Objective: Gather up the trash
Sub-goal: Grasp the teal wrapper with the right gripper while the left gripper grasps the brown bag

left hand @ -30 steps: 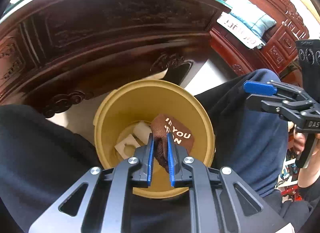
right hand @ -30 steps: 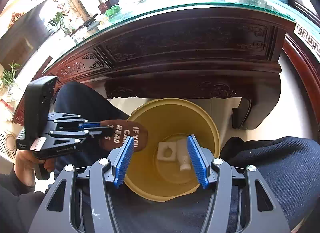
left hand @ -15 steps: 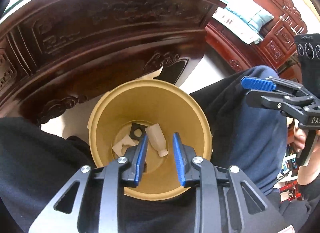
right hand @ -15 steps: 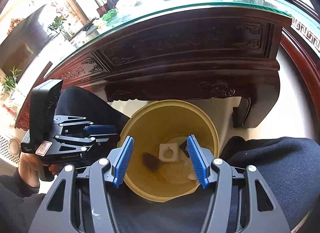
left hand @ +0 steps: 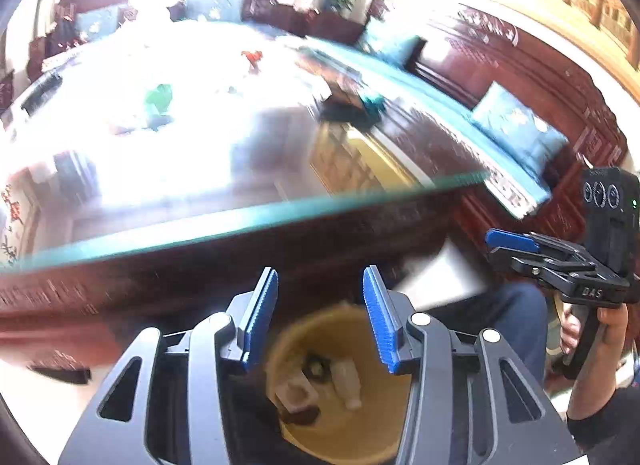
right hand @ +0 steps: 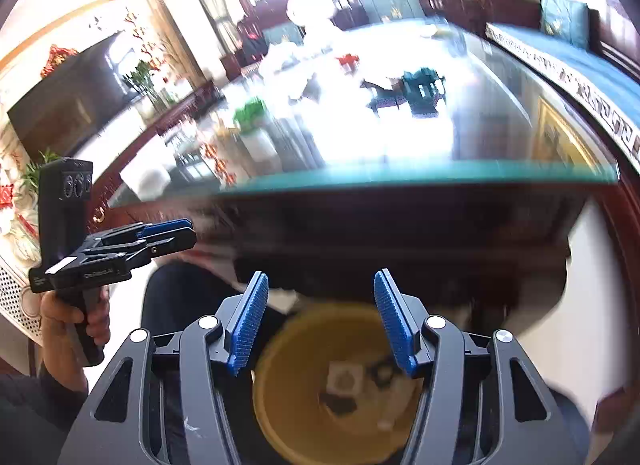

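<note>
Blur smears most of the left wrist view; my left gripper (left hand: 320, 317) has its blue pads spread wide with nothing between them; below it sits the yellow bin (left hand: 340, 417), holding pale foam pieces (left hand: 296, 391), a whitish small bottle (left hand: 346, 381) and a dark brown scrap (left hand: 304, 417) at its bottom; the glass-topped table (left hand: 224, 221) runs across the middle, its green edge over dark carved wood; a green item (left hand: 160, 97) and a red one (left hand: 252, 57) lie on the bright top, too blurred to name; at the right edge I see my right gripper (left hand: 508, 241) in my right hand (left hand: 600, 325), though this side view does not tell me its gap.

From the right wrist view, my right gripper (right hand: 320, 317) is also spread apart and holds nothing; the yellow bin (right hand: 288, 393) lies beneath it, blurred, with a white foam square (right hand: 346, 379) and dark bits inside; the glass-topped table (right hand: 400, 181) carries a teal object (right hand: 422, 87) and a green one (right hand: 250, 111); at the left, my left hand (right hand: 76, 329) grips the left gripper (right hand: 176, 229), well apart from the bin.
</note>
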Motion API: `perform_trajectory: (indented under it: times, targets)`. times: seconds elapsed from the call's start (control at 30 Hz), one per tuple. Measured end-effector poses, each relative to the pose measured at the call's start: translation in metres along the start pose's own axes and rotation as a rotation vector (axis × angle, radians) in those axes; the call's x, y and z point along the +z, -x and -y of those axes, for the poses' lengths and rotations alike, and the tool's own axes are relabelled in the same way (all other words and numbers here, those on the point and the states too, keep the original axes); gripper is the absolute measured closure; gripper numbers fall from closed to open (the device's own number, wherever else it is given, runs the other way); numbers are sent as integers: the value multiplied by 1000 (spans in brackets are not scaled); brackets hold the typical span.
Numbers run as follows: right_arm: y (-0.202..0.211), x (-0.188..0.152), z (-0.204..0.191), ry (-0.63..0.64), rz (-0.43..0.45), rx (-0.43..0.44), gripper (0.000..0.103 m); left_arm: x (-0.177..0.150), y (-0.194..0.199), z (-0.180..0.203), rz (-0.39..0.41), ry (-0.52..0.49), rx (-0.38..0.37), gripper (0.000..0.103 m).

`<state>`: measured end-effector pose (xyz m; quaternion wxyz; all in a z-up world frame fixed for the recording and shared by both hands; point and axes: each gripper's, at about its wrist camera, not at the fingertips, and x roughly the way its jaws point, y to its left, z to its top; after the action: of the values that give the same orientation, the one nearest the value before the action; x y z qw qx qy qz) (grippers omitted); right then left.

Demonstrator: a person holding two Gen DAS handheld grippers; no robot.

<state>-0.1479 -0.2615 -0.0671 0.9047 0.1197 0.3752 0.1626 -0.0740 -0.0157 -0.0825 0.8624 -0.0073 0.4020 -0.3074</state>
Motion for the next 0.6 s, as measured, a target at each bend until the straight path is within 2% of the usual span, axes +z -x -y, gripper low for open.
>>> perform_trajectory:
  times: [0.03,0.17,0.23,0.3,0.4,0.47,0.53,0.6]
  targets:
    - [-2,10,0,5,7,4,48,11,2,-4,18,5,8,51]
    - [-12,48,3,-2,33,10,48,52,-1,-12,59,6,23,47]
    - [-18,64,7,-13,40,12,48,70,-6,-14,80,7,34,38]
    - [-23,80,14,-27,50,-4,44,87,-15,-17,96,11,19,35]
    - [-31,99,24,-31,55,-46,43,105,-30,-23,101,26,8,32]
    - [-37,109,34,-50,54,-43,43,117,-42,-27,94,42,12,27]
    - [-42,116,47,-68,53,-49,43,126,-50,-32,94,59,29,17]
    - [-49,125,56,-80,52,-69,43,133,-60,-38,90,75,33,16]
